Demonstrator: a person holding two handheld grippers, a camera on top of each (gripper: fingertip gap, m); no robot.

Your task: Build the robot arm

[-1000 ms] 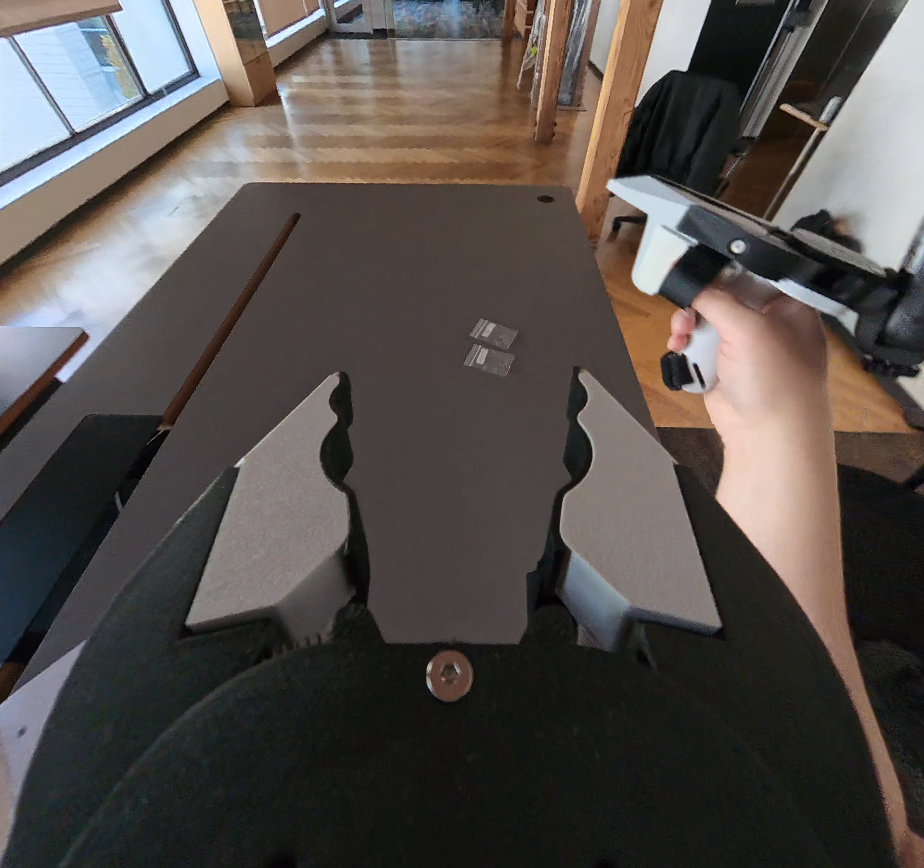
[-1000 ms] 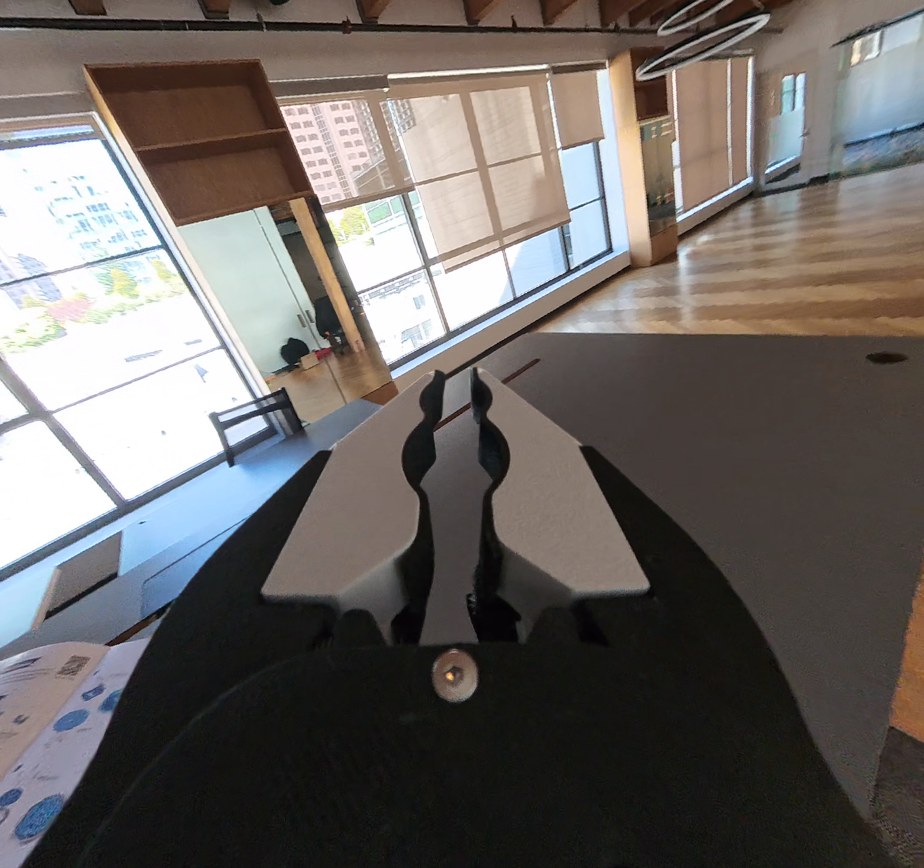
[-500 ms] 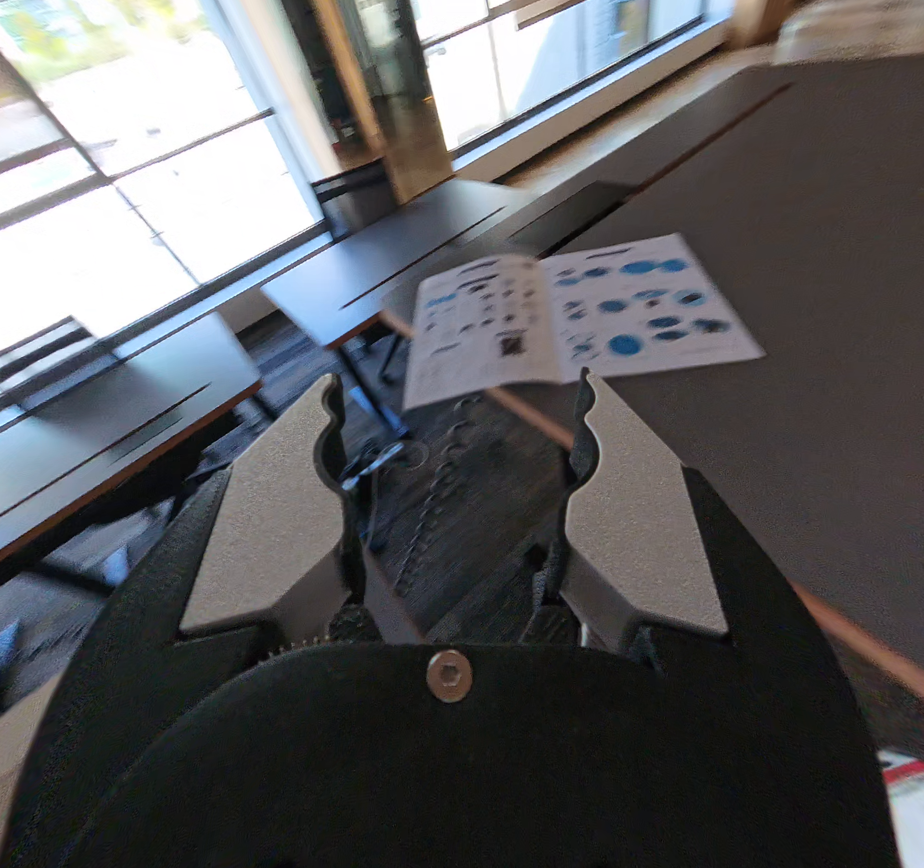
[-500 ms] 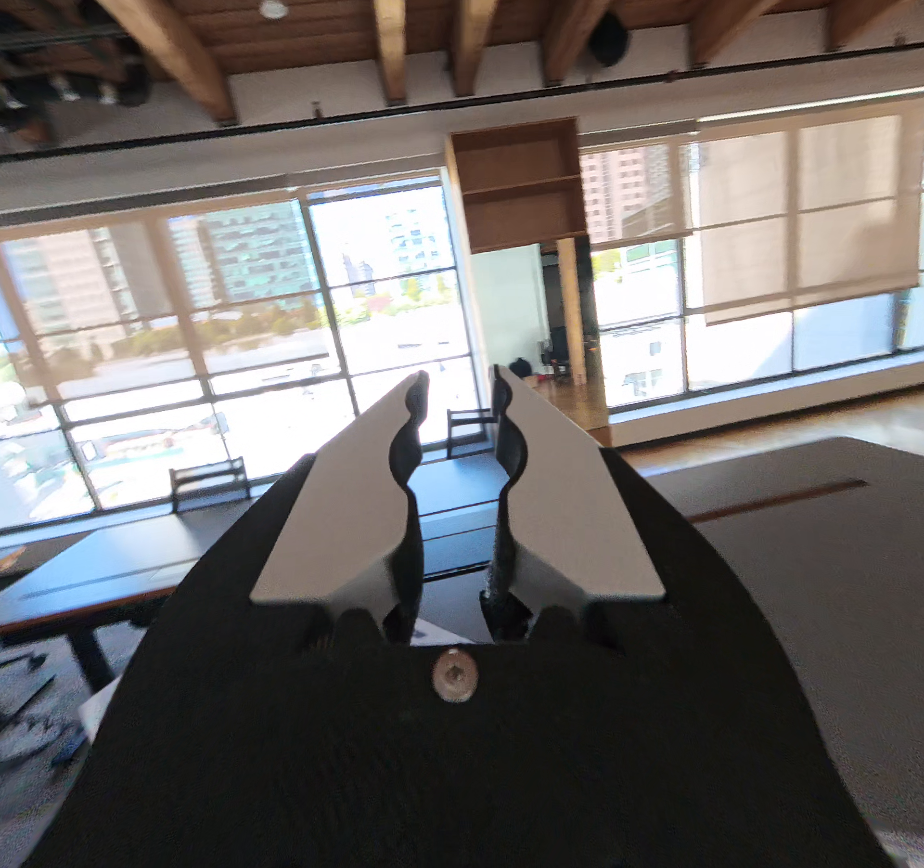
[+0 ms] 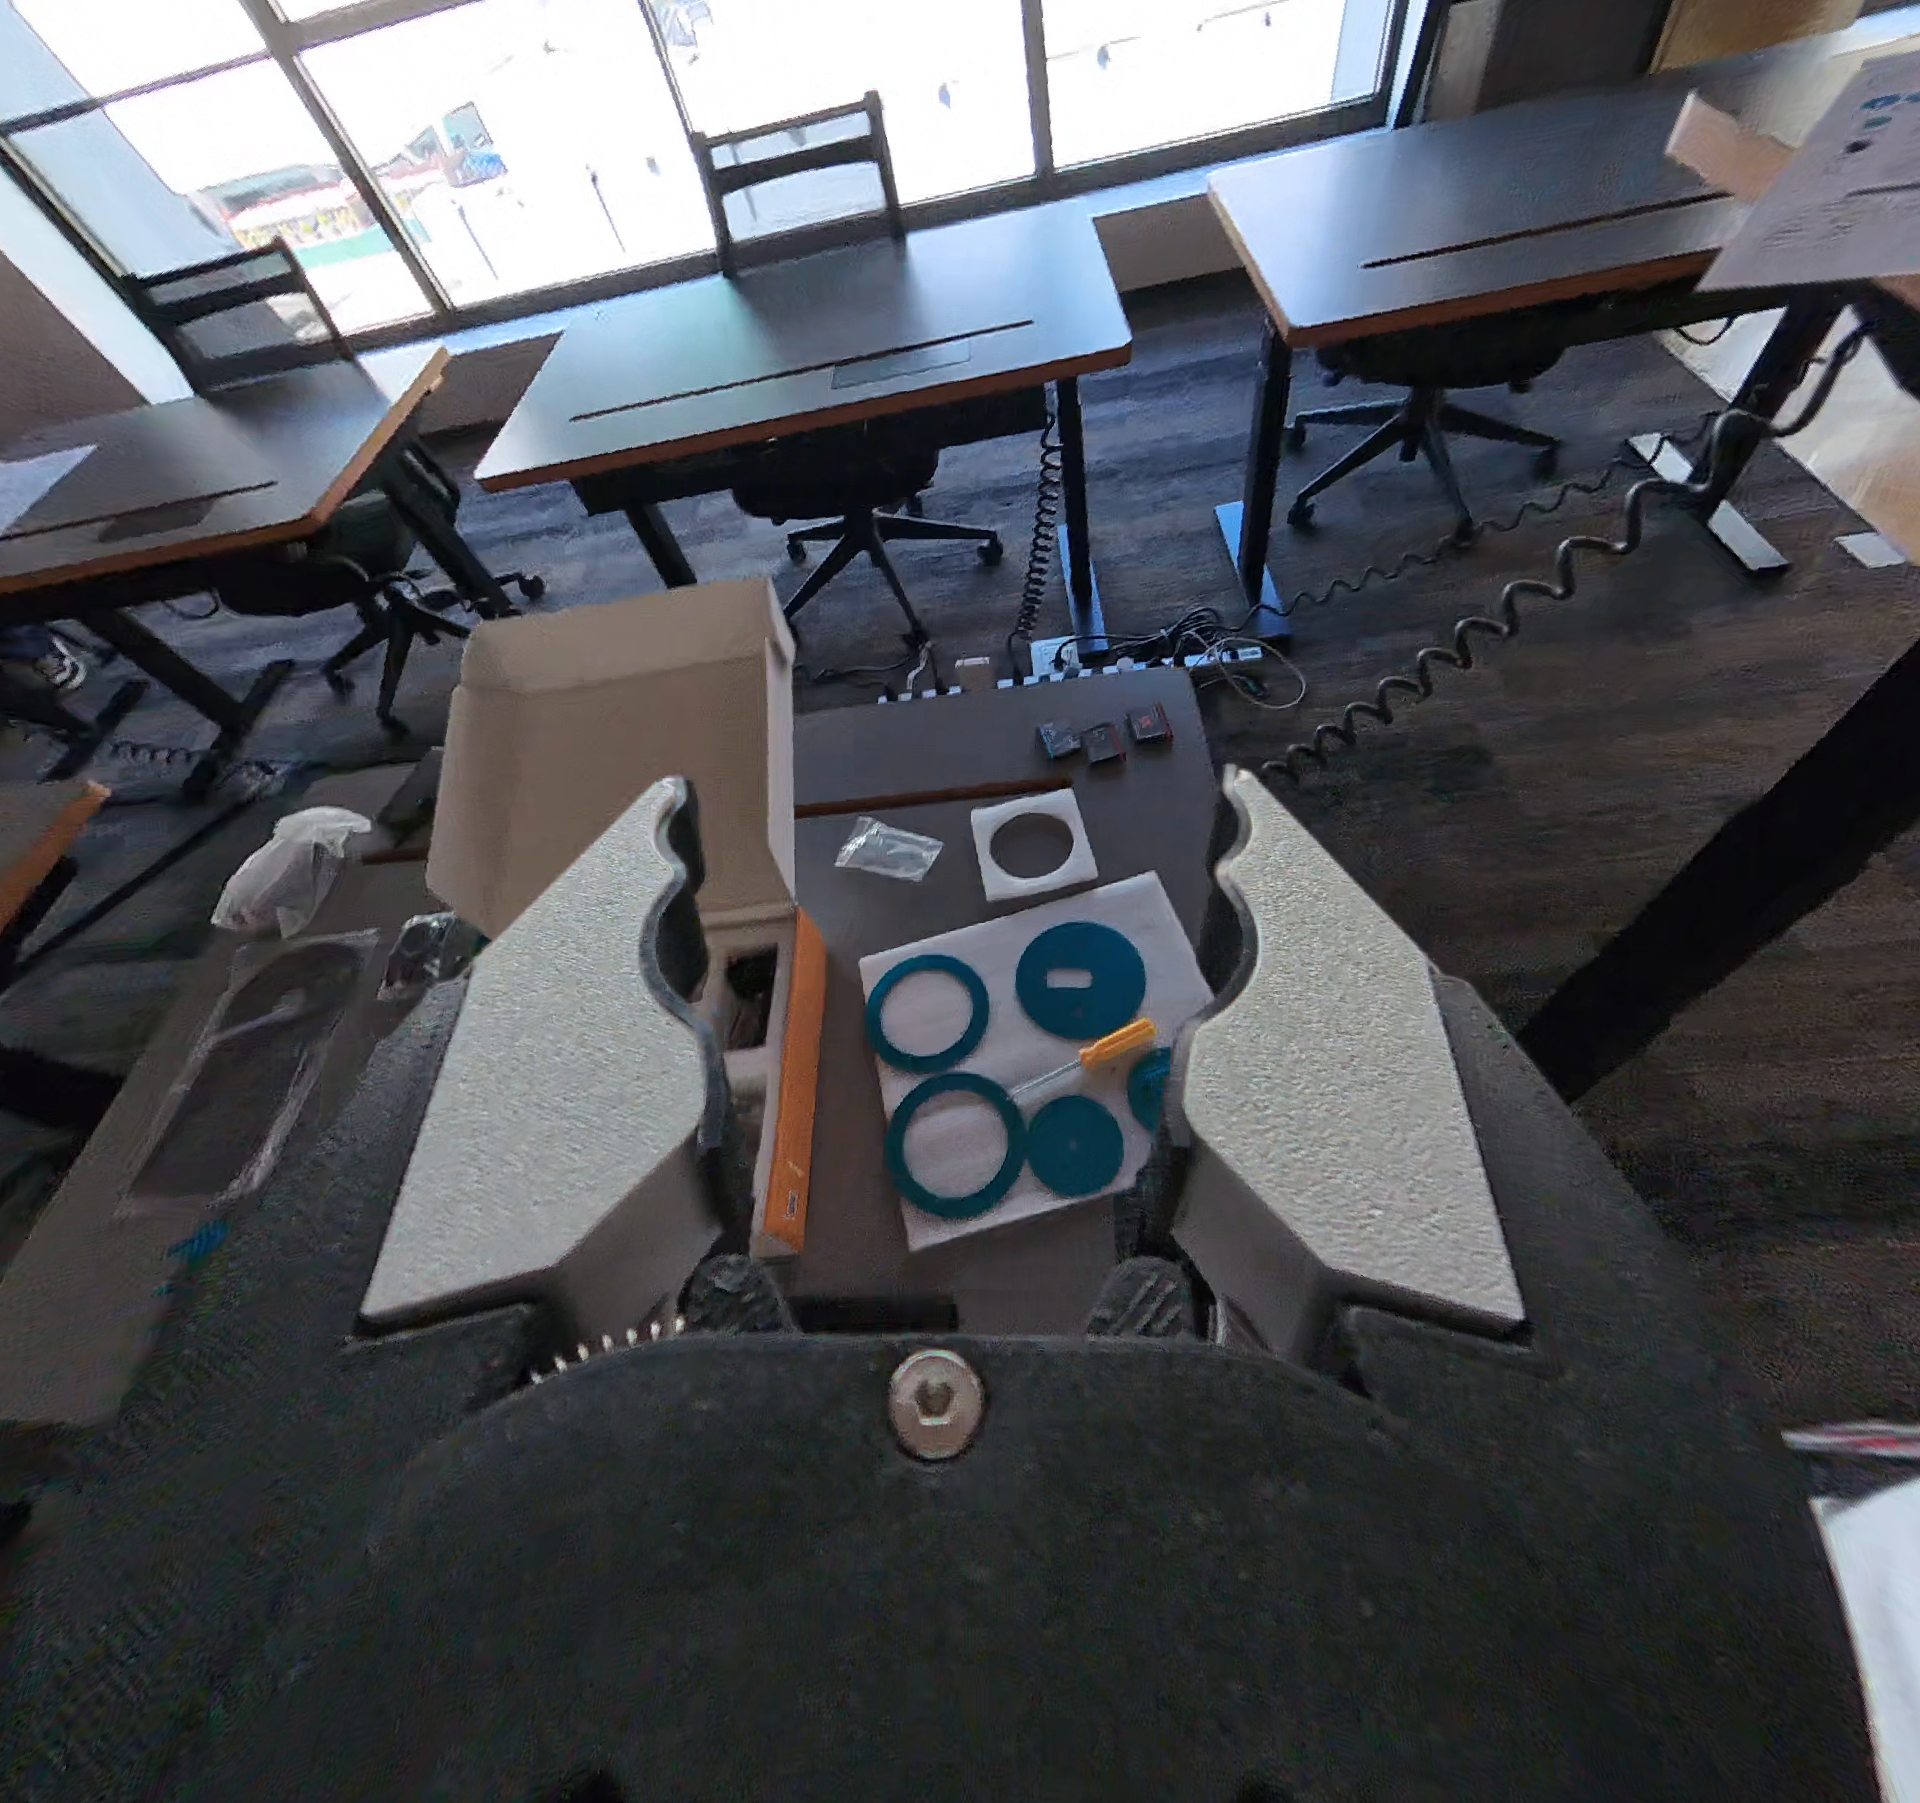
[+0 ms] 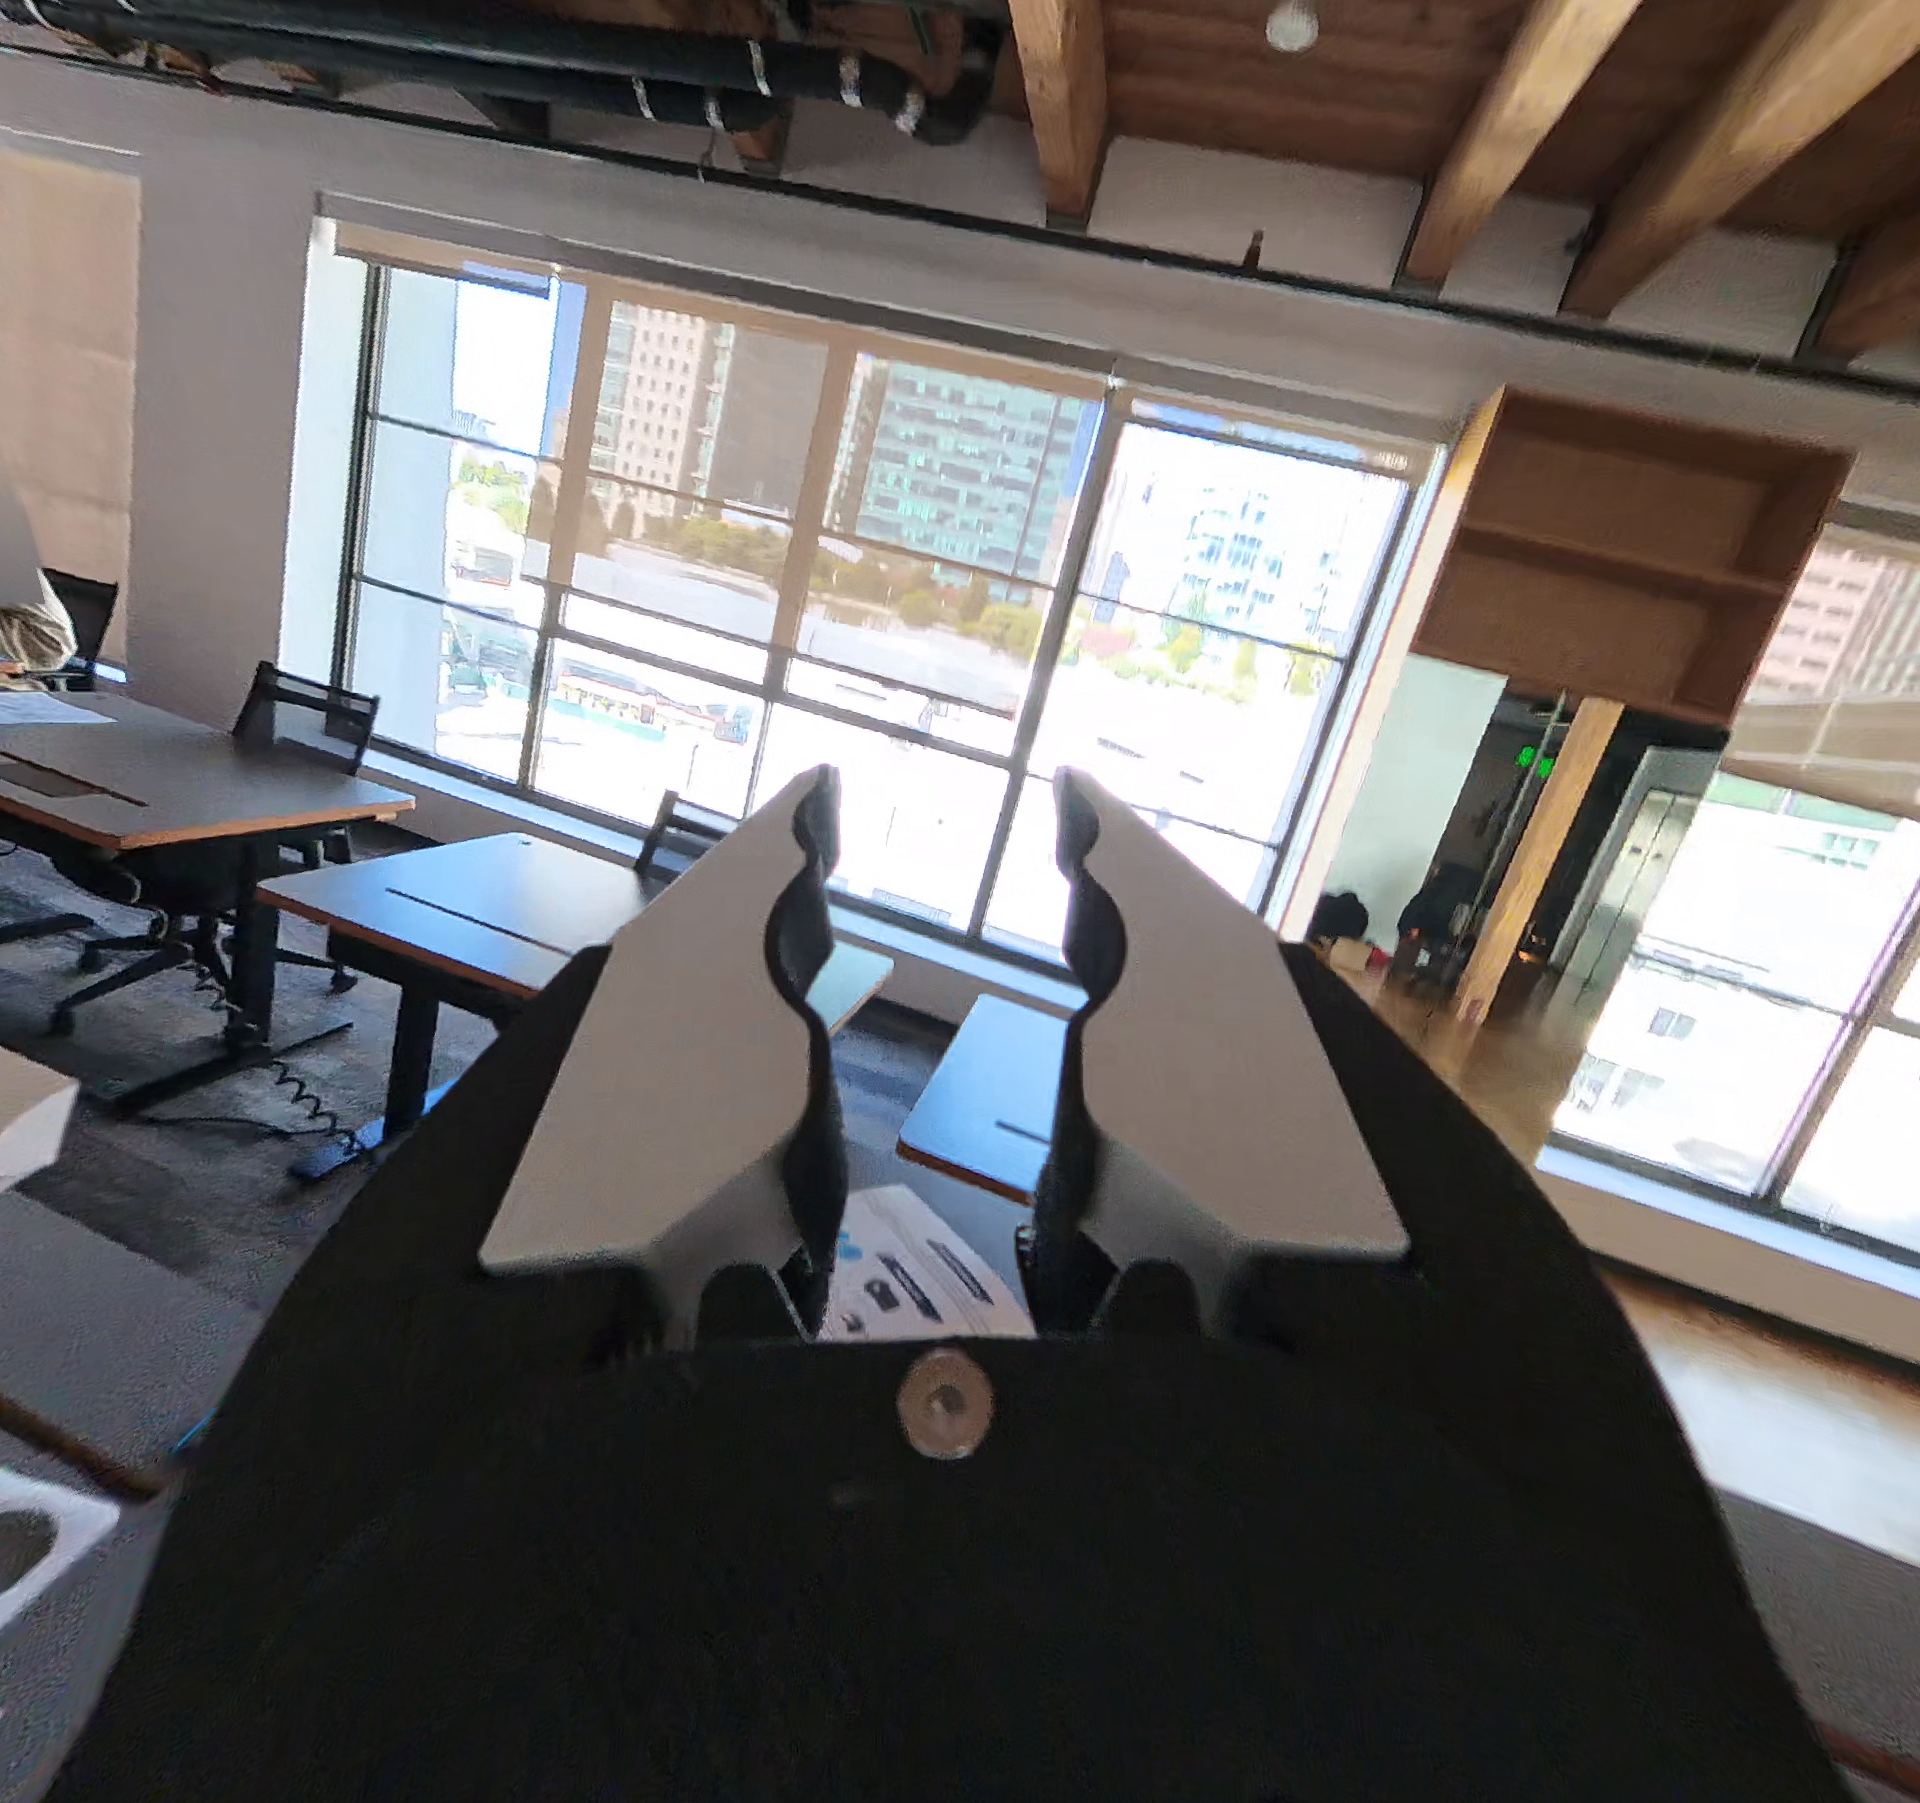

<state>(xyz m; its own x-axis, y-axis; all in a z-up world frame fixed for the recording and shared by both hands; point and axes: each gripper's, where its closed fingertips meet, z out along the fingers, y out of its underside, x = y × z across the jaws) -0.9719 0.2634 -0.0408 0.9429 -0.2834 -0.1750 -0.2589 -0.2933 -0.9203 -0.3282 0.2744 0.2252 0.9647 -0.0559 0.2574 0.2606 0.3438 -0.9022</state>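
Note:
My left gripper point(image 5: 951, 792) is open and empty, held above a small dark table point(image 5: 1039, 1265). Between its fingers lies a white foam sheet point(image 5: 1138, 906) with two teal rings point(image 5: 925, 1013) and teal discs point(image 5: 1081, 979). A small screwdriver with an orange handle point(image 5: 1112, 1045) rests on the sheet. An open cardboard box point(image 5: 613, 745) with an orange edge point(image 5: 795, 1078) stands left of the sheet. My right gripper point(image 6: 945, 777) is open and empty, pointing up at windows. A printed sheet point(image 6: 914, 1275) shows between its finger bases.
A white foam square with a round hole point(image 5: 1075, 865), a clear bag point(image 5: 888, 849) and three small packets point(image 5: 1101, 740) lie farther back. Desks point(image 5: 810, 371), office chairs point(image 5: 862, 527), coiled cables point(image 5: 1455, 641) and a power strip point(image 5: 1132, 657) stand beyond. A clear plastic tray point(image 5: 249, 1057) lies left. The left gripper's tips are roughly 70 cm from the right gripper's.
Both grippers have swung round to the left. The left view went from a bare dark tabletop, past a printed sheet, to the box and teal parts. The right jaws have opened wider.

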